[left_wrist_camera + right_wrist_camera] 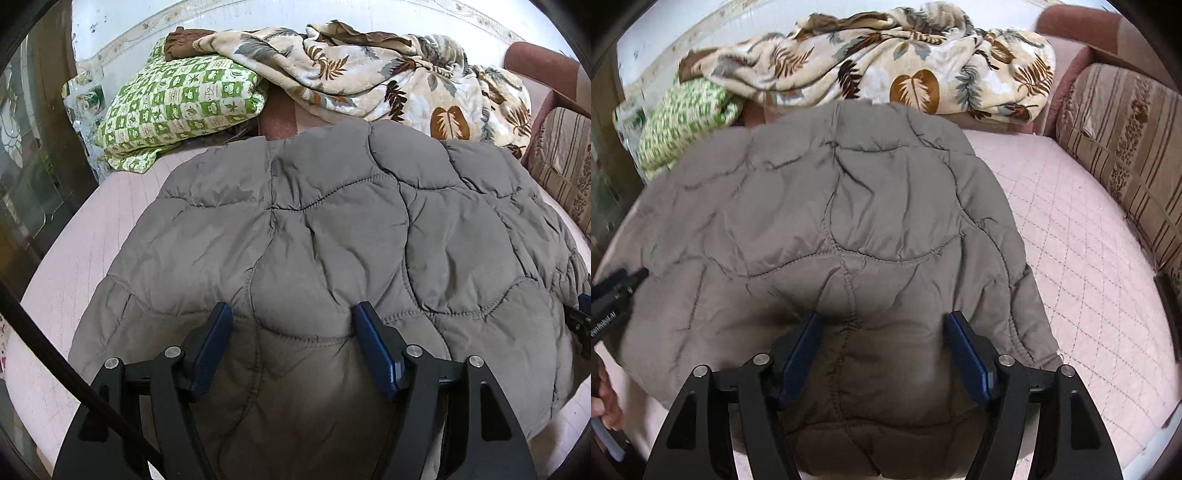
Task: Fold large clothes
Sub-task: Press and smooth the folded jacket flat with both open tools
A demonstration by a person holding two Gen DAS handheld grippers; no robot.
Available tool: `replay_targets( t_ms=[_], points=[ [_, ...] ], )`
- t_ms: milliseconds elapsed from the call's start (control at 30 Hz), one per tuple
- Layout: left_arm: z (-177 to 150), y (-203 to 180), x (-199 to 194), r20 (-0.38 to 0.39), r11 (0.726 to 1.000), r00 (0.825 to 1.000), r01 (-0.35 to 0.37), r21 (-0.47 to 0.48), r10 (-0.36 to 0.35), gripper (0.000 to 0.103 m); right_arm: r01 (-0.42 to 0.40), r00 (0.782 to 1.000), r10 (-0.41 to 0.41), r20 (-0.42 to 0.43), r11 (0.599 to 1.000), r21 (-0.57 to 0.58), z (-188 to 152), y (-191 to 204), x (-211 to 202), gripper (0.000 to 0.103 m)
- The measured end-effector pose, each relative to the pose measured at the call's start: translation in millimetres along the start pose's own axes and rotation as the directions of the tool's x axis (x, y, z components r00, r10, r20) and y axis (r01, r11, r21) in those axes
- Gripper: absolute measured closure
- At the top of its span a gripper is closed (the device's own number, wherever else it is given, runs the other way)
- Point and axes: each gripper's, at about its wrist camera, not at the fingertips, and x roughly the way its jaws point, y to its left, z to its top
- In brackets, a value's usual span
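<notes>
Left gripper [293, 321] out front, blue pads spread wide with nothing pinched between them, only the grey quilted jacket [332, 236] lying beneath, and whether the tips brush the cloth cannot be told; the right gripper [882, 328] matches it, jaws apart and empty over the same padded coat, while at nine o'clock in the right view the other tool's black nose pokes in beside the jacket's edge with a person's hand [604, 398] just below it. The jacket sits spread across the pink quilted bedspread [1089, 258], its near hem running under both tools and its far edge at twelve o'clock almost meeting the leaf-print blanket [369, 74]; a green checked pillow [177, 107] lies at ten o'clock and a striped cushion [1119, 155] at two o'clock. The danger from here: this puffy fabric is slick and thick, so a shallow bite could catch only the top layer and let the fold slide or balloon open, and uneven lifts from the two sides would skew the crease; a big swing toward twelve o'clock might also drag the coat into the blanket pile. Both tools tilt steeply downward, side by side, poised over the near hem
</notes>
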Motion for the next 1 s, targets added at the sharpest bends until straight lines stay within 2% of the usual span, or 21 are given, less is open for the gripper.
replay_targets(
  t_ms=[200, 300, 400, 500, 633, 800, 933, 1000],
  points=[
    [-5.9, -0.5, -7.5, 0.022, 1.0, 1.0, -0.008, -0.018, 0.008, 0.033, -0.011, 1.0, 0.01, 0.022, 0.999, 0.03, -3.6, -4.2, -5.6, 0.026],
    [-15.3, 3.2, -19.1, 0.032, 1.0, 1.0, 0.001, -0.028, 0.0, 0.033, -0.007, 0.999, 0.006, 0.054, 1.0, 0.023, -10.1, -2.4, -21.1, 0.026],
    [-26.1, 5.1, -29.0, 0.036, 1.0, 0.999, -0.001, -0.031, 0.002, 0.032, -0.044, 0.996, 0.041, 0.075, 0.998, 0.034, -21.9, -4.2, -38.7, 0.025],
    [-34.4, 5.5, -36.0, 0.039, 1.0, 0.999, -0.011, -0.027, 0.012, 0.029, -0.061, 0.997, 0.058, 0.05, 0.997, 0.055, -34.3, -6.9, -39.9, 0.024],
    [-38.5, 7.2, -42.4, 0.049, 1.0, 0.999, -0.017, -0.023, 0.018, 0.029, -0.054, 0.998, 0.053, 0.028, 0.998, 0.024, -38.7, -4.9, -32.8, 0.023],
    [-52.7, 13.5, -73.0, 0.095, 0.996, 0.994, 0.055, -0.07, -0.049, 0.029, -0.056, 0.985, 0.06, 0.161, 0.998, -0.026, -47.6, 3.7, -72.1, 0.023],
    [-64.3, 5.0, -91.7, 0.12, 0.997, 0.99, 0.072, -0.037, -0.067, 0.028, -0.054, 0.98, 0.063, 0.189, 0.997, -0.053, -65.2, 13.6, -89.1, 0.023],
    [-71.1, -1.8, -102.7, 0.142, 0.998, 0.988, 0.057, -0.007, -0.056, 0.024, -0.063, 0.977, 0.075, 0.199, 0.996, -0.069, -72.3, 19.2, -95.7, 0.023]
  ],
)
